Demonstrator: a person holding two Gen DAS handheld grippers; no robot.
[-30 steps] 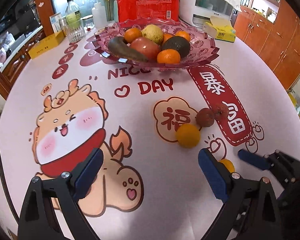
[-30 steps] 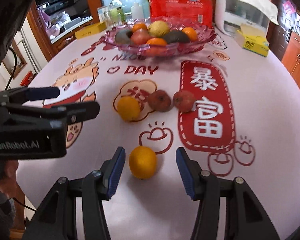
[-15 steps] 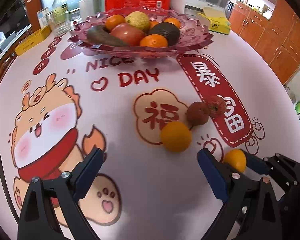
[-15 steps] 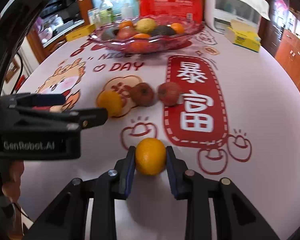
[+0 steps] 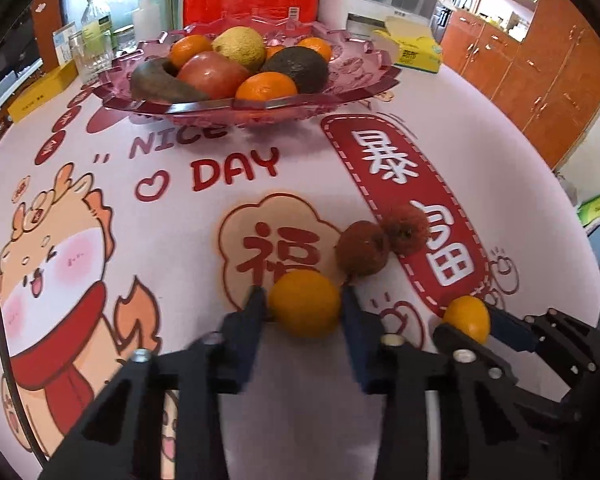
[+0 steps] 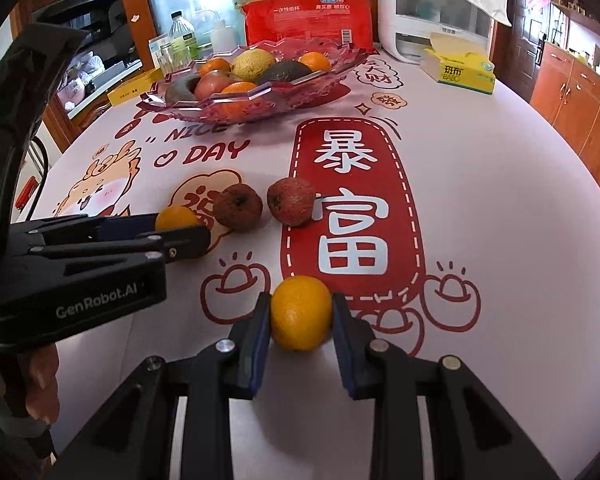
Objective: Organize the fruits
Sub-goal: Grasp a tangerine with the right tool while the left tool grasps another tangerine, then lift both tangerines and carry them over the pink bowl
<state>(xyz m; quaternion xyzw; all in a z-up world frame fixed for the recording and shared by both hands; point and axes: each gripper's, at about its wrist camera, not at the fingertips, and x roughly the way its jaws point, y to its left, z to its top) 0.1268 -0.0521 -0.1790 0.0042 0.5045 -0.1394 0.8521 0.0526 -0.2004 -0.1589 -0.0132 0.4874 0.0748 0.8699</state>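
My left gripper [image 5: 303, 302] is shut on an orange [image 5: 305, 303] that rests on the printed tablecloth. My right gripper [image 6: 301, 312] is shut on a second orange [image 6: 301, 312], also on the cloth; that orange also shows in the left wrist view [image 5: 467, 317]. Two brown-red fruits [image 5: 363, 247] [image 5: 405, 229] lie just beyond the left orange; in the right wrist view they are at centre left [image 6: 238, 207] [image 6: 291, 201]. A pink glass fruit bowl [image 5: 340, 98] with several fruits stands at the far side; it also shows in the right wrist view [image 6: 328, 74].
A red package [image 6: 308, 16], a white appliance [image 6: 432, 12] and a yellow tissue box [image 6: 460, 72] stand behind the bowl. Bottles and a glass [image 5: 86, 56] and a yellow box [image 5: 40, 94] sit at the far left. Wooden cabinets line the right.
My left gripper moved forward and to the right and closed on the orange. My right gripper stays shut on its orange, which it closed on in the previous half second.
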